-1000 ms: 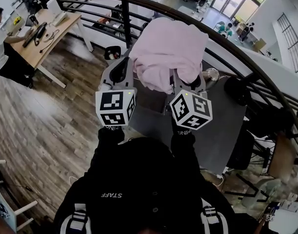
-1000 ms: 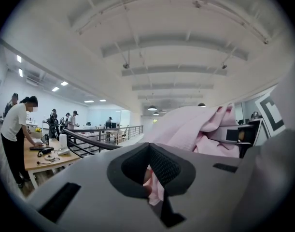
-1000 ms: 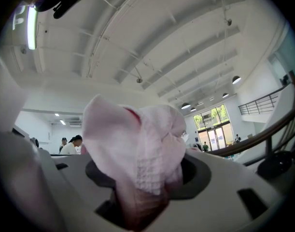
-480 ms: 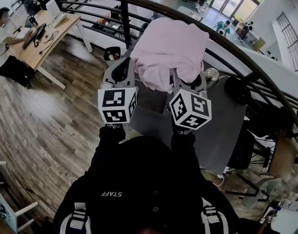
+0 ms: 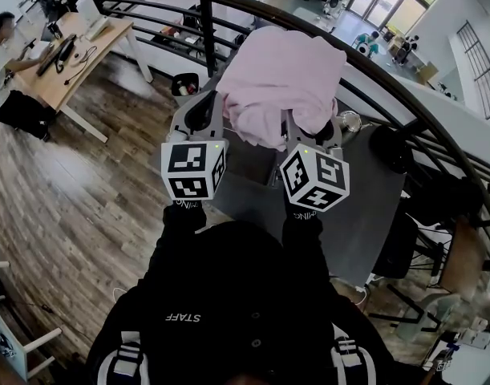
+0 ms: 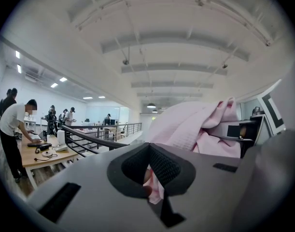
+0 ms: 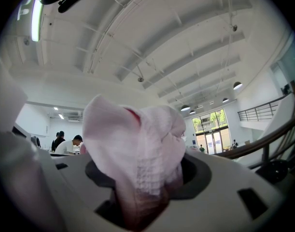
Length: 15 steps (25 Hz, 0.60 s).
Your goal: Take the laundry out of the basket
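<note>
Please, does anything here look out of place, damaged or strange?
Nothing looks spilled or damaged. Only the pink cloth stands out: it is held high in a crumpled bunch, pinched by the left gripper and the right gripper, and overlaps the railing in the head view.

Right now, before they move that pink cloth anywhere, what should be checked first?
1. Hold of the left gripper on the pink cloth: ok, a thin edge is pinched between its jaws.
2. Hold of the right gripper on the pink cloth: ok, a thick bunch fills its jaws.
3. Cloth raised between both grippers: ok.
4. Cloth clear of the black railing: cannot tell from above.
5. Where the basket stands: cannot tell, it is not in view.
</note>
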Available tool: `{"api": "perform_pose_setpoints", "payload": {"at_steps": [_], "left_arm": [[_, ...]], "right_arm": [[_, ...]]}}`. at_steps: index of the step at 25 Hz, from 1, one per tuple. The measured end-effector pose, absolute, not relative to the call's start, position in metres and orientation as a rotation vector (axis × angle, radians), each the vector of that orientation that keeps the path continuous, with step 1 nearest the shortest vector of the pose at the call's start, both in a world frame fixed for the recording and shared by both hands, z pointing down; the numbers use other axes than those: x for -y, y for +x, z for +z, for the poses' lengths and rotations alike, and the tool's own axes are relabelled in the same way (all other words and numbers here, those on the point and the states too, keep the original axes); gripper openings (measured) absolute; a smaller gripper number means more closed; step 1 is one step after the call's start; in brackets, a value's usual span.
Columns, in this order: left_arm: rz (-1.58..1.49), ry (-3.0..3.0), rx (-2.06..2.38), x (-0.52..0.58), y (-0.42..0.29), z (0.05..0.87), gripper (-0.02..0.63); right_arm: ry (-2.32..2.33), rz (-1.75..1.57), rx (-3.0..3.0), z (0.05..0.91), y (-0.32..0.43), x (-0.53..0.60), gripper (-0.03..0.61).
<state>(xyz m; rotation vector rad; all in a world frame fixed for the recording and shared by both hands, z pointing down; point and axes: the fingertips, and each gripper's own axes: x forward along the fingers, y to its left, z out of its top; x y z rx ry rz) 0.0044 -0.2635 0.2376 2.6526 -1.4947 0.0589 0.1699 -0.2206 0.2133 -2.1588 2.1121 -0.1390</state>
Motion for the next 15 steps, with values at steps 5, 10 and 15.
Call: {"api": "perform_pose_setpoints", "payload": {"at_steps": [5, 10, 15], "left_arm": [[0.06, 2.655, 1.488, 0.2634, 0.0059, 0.2373, 0.002], [0.063, 2.656, 1.485, 0.2643, 0.0072, 0.2392, 0.0], [0.061, 2.656, 1.481, 0.2633, 0.0066, 0.2395, 0.002]], "right_arm": [[-2.163, -0.138, -2.117, 0.2138, 0.1689, 0.2214, 0.28], [-2.17, -0.137, -2.121, 0.2163, 0.17, 0.2222, 0.279], [-2.176, -0.134, -2.126, 0.2169, 0.1687, 0.2213, 0.279]]}}
